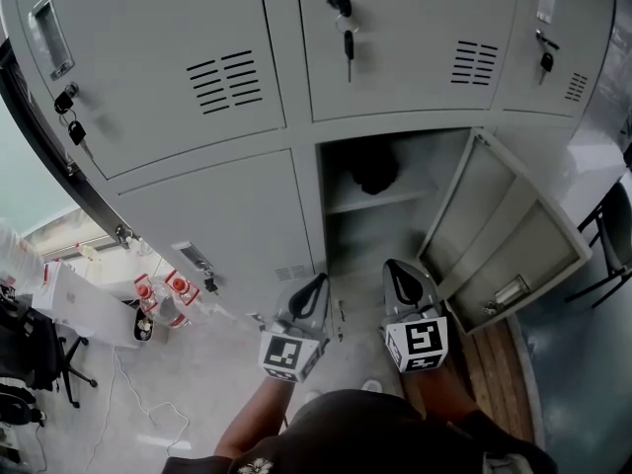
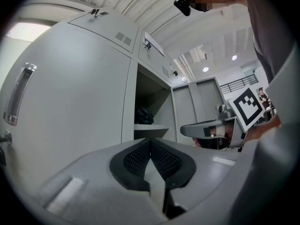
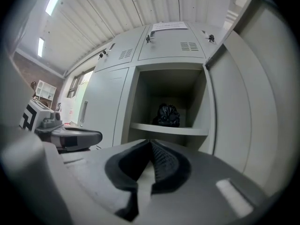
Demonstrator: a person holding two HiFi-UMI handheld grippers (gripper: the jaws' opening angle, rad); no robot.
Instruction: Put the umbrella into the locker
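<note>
The umbrella (image 1: 375,173), a folded black bundle, lies on the shelf (image 1: 385,201) inside the open lower locker; it also shows in the left gripper view (image 2: 144,116) and the right gripper view (image 3: 167,115). The locker door (image 1: 504,235) is swung wide open to the right. My left gripper (image 1: 317,282) is in front of the locker's left post, its jaws shut with nothing between them (image 2: 150,142). My right gripper (image 1: 396,269) is level before the opening, below the shelf, also shut and empty (image 3: 151,144). Both are apart from the umbrella.
Closed lockers with keys (image 1: 348,38) hanging in their locks fill the wall above and to the left. A white box (image 1: 87,306) and red-labelled cups (image 1: 158,294) sit on the floor at left, beside a black chair (image 1: 30,355). Another chair (image 1: 610,245) stands behind the open door.
</note>
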